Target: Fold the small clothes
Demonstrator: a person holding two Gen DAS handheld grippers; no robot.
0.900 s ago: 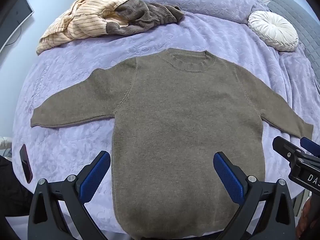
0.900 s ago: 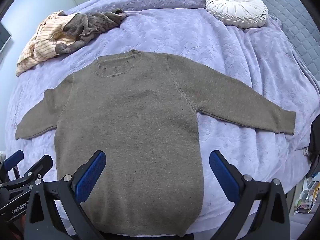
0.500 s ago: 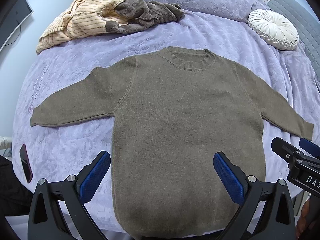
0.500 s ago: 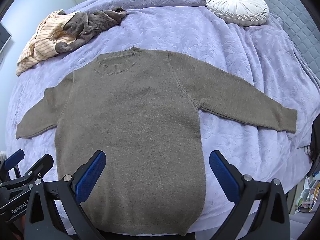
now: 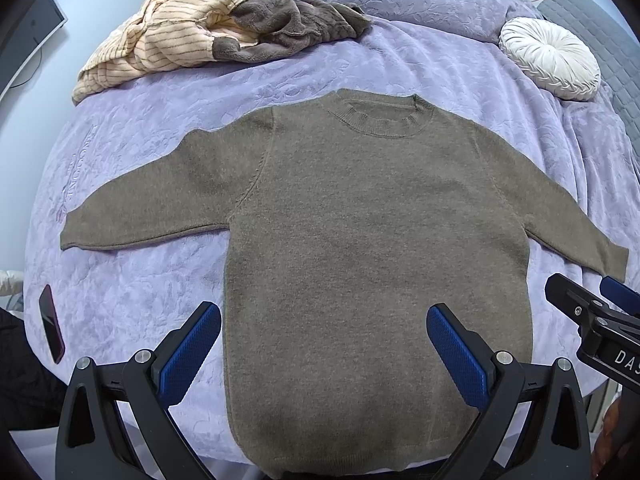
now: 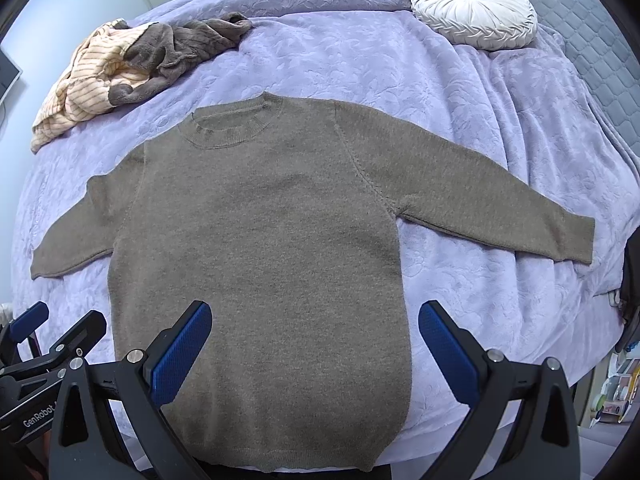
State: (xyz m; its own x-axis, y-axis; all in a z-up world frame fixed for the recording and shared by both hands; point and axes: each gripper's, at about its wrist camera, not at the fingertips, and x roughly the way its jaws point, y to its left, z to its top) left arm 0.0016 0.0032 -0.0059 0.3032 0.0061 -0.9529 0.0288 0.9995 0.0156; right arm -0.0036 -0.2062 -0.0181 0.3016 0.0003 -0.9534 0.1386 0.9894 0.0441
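A small brown knit sweater (image 5: 372, 248) lies flat on the purple bedspread (image 5: 420, 52), front up, both sleeves spread out, hem toward me. It also shows in the right wrist view (image 6: 264, 248). My left gripper (image 5: 323, 344) is open and empty, held above the sweater's lower part near the hem. My right gripper (image 6: 315, 342) is open and empty, also above the lower part of the sweater. Each gripper shows at the edge of the other's view: the right gripper (image 5: 600, 320) and the left gripper (image 6: 44, 344).
A pile of striped cream and dark brown clothes (image 5: 208, 28) lies at the far left of the bed. A round white cushion (image 5: 550, 58) sits at the far right. A dark phone (image 5: 51, 328) lies near the bed's left edge. The bed's front edge is just below the hem.
Both views have shifted slightly; the sweater sits a little lower in the right wrist frame. The sweater itself has not moved and both grippers stay open.
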